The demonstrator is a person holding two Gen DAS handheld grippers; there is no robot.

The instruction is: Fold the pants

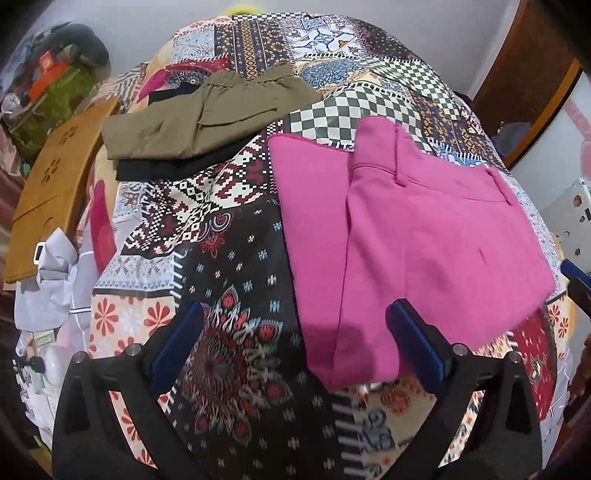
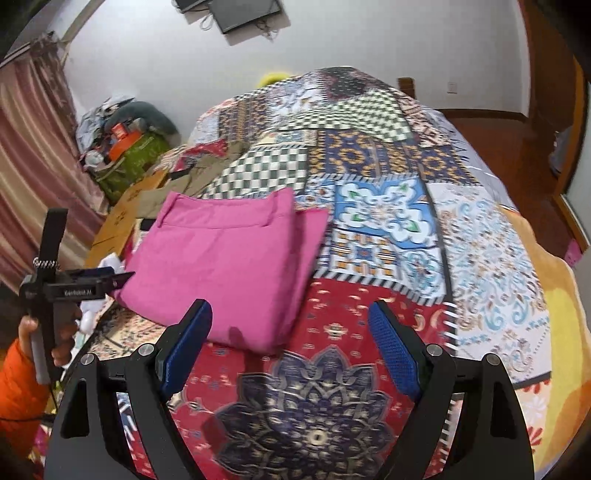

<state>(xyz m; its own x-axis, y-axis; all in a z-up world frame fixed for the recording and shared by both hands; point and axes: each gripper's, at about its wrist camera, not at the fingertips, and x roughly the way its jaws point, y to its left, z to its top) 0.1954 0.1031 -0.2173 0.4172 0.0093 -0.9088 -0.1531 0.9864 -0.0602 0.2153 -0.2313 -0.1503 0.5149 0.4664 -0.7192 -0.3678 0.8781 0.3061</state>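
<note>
From left to right, the left gripper [image 1: 295, 347] is seen spread wide and empty above the patterned bedspread [image 1: 229, 280], the folded pink pants [image 1: 417, 240] are laid flat on the bed ahead of and between both grippers, untouched, and the right gripper [image 2: 290, 343] is likewise held wide apart, gripping nothing.

Patchwork bedspread [image 2: 373, 155], wooden board [image 1: 48, 184], pink curtain [image 2: 33, 147], wall-mounted screen [image 2: 243, 11]
</note>
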